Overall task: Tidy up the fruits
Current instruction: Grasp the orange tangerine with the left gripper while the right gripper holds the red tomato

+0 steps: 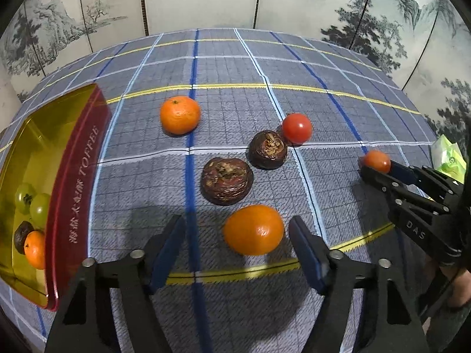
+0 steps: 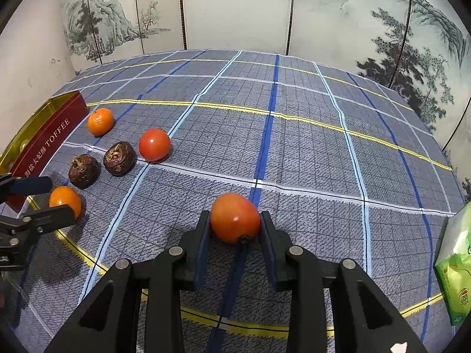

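Closing around the near orange (image 1: 253, 229), the left gripper (image 1: 235, 250) is standing half open, its fingers not yet touching it; an off-centre squeeze could be rolling it into the dark fruits (image 1: 226, 181). The right gripper (image 2: 235, 235) is clamping a tomato (image 2: 235, 217). The toffee tin (image 1: 73, 182) is waiting at the desk's left.

Wide bare stretch of blue-grey plaid tablecloth (image 2: 309, 153) toward the painted folding screen (image 2: 235, 8), open for passage. On the left, blocked by the red-and-gold toffee tin (image 1: 75, 188); near it, two wrinkled dark brown fruits (image 1: 226, 181), just apart. On the right edge, hemmed by a green plastic packet (image 2: 456, 267).
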The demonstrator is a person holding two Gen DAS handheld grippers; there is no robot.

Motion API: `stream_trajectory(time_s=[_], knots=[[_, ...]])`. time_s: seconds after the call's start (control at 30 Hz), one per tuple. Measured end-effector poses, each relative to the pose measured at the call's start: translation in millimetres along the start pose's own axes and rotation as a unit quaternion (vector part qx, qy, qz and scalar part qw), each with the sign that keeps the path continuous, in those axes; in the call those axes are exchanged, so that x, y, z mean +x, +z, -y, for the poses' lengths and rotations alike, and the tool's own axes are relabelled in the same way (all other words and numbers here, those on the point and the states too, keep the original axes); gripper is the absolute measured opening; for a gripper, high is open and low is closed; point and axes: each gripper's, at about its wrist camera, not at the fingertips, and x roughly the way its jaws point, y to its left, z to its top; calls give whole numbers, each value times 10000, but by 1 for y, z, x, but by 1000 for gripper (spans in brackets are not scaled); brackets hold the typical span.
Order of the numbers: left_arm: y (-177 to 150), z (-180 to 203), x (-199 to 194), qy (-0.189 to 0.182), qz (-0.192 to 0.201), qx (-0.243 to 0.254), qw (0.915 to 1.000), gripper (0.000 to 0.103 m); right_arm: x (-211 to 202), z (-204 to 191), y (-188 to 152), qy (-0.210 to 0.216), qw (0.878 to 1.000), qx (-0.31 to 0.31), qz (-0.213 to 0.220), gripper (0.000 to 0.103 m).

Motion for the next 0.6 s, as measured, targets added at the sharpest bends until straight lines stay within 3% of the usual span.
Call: stream_trajectory(time_s=[0.2,0.6], knots=[[-2,2,3,-89,-42,18,10000,41,0,0,0,17,10000,9,-1,30],[-11,-15,-9,37,-64,-112,9999,40,0,0,0,14,10000,8,-1,31]])
